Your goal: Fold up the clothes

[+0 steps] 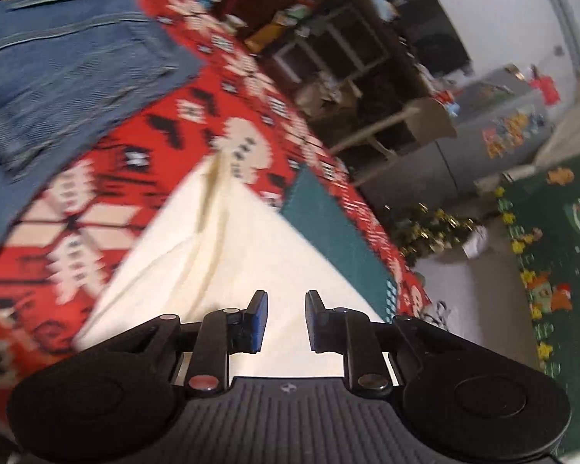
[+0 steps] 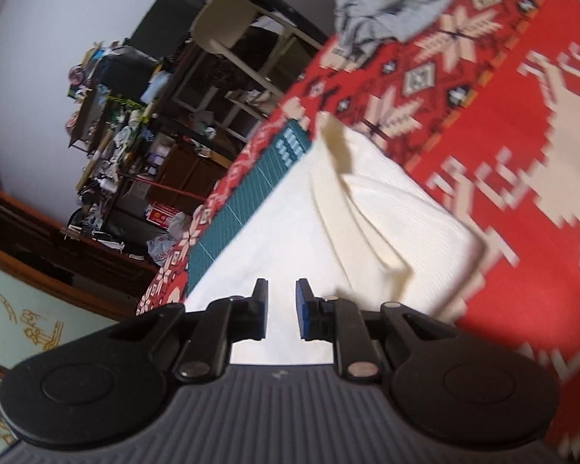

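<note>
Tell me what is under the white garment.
The white garment lies on a green mat over the red blanket. Anything beneath its middle is covered.

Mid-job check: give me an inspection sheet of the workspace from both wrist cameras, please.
Surface: red patterned cloth, with a green cutting mat partly under the white garment.
Job's things: folded white garment below both claws; folded denim to its left; crumpled grey garment further back.
Clutter: nothing seen beyond these.
Grippers: left claw and right claw open, nothing between the fingers.
Cables: nothing seen.
Surroundings: crowded shelves, a chair, patterned green floor mat.
</note>
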`<state>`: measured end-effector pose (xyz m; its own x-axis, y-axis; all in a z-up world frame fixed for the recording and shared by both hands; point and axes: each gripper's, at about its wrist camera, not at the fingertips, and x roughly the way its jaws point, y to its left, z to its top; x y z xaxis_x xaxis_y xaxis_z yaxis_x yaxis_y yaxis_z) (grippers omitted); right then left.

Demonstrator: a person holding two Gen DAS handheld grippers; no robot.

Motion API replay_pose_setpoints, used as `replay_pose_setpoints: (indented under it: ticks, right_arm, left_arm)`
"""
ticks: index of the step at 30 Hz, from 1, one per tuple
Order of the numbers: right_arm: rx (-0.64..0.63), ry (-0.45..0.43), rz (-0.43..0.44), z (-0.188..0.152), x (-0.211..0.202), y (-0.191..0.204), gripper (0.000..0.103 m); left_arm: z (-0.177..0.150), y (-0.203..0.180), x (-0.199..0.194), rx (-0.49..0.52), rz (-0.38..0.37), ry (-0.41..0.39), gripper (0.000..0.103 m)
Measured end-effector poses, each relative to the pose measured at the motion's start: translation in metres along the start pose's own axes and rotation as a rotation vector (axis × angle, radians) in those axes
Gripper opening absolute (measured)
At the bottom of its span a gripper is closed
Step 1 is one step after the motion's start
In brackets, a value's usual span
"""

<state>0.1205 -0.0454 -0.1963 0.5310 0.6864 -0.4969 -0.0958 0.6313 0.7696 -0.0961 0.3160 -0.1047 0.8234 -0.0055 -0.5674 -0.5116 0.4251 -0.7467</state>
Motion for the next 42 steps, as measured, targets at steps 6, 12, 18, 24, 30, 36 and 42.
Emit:
replay_pose_setpoints:
  ticks: [6, 12, 18, 24, 30, 36, 42]
  right_arm:
    - [-0.069, -0.061, 0.017, 0.017, 0.027, 0.009, 0.015]
    - [-0.171, -0.013, 0.09, 0.018, 0.073, 0.044, 0.015]
    - [-0.23, 0.122, 0.127, 0.002, 0.133, 0.085, 0.009]
    - [-0.223, 0.181, 0.084, -0.003, 0.158, 0.08, 0.001]
    - [-0.177, 0.14, 0.055, 0.006, 0.148, 0.067, 0.0]
    - [-0.091, 0.088, -0.001, 0.029, 0.13, 0.039, 0.0]
    - [-0.042, 0.028, -0.053, 0.049, 0.11, 0.02, 0.0]
  left_arm:
    - [0.001, -0.008, 0.05, -0.029, -0.078, 0.061, 0.014]
    - [0.002, -0.044, 0.094, 0.087, -0.181, 0.103, 0.014]
    - [0.002, -0.056, 0.134, 0.149, -0.219, 0.152, 0.014]
    - [0.005, -0.039, 0.157, 0.116, -0.157, 0.167, 0.002]
    - [0.01, -0.031, 0.158, 0.082, -0.172, 0.149, 0.002]
    - [0.023, -0.009, 0.145, -0.04, -0.164, 0.085, 0.002]
    - [0.036, -0.003, 0.123, -0.021, -0.046, 0.006, 0.002]
